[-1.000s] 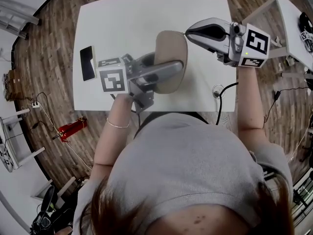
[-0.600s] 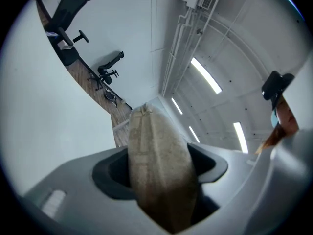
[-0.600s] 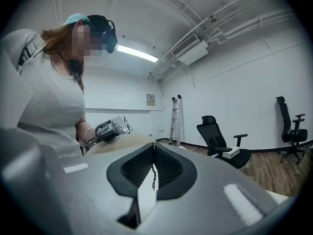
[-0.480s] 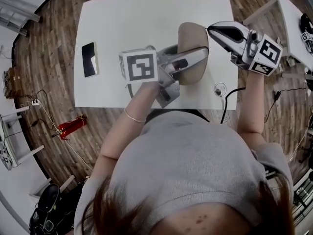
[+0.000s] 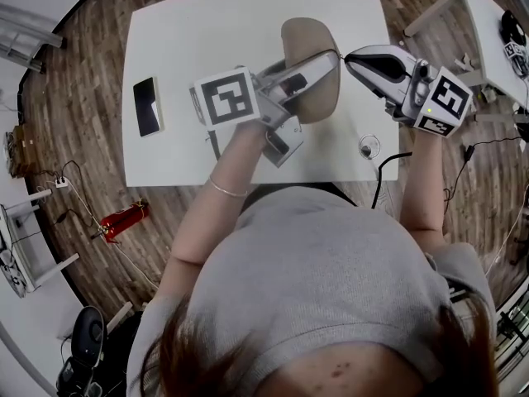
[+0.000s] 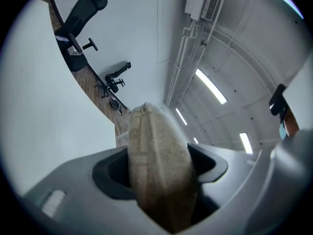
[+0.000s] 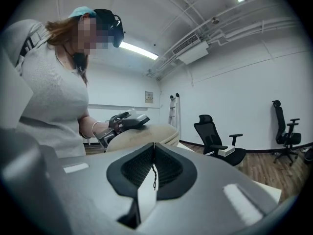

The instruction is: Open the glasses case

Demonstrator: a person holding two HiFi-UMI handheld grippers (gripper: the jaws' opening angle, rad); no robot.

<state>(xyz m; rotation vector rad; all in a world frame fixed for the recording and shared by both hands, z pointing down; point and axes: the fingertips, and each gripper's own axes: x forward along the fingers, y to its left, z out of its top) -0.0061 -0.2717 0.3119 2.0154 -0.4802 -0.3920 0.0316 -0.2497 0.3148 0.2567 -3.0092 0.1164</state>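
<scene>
1. We see a white table (image 5: 215, 23) standing on a wood-plank floor (image 5: 91, 73).
2. On the table's left part lies a dark, flat, phone-like device (image 5: 148, 106).
3. Near its right front corner sits a small round clear thing (image 5: 369, 147), and a black cable (image 5: 380, 180) runs off the edge just beside it.
4. A red object (image 5: 121, 219) lies on the floor, left of the table.
5. We make out a black office chair (image 7: 215, 136) and a second chair (image 7: 286, 129) by the far wall, under a ceiling light strip (image 7: 138, 50).

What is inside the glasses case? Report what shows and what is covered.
Nothing inside shows: the glasses case is closed, its beige shell covering any contents. The left gripper clamps its sides; the right gripper is shut on a thin cord.
</scene>
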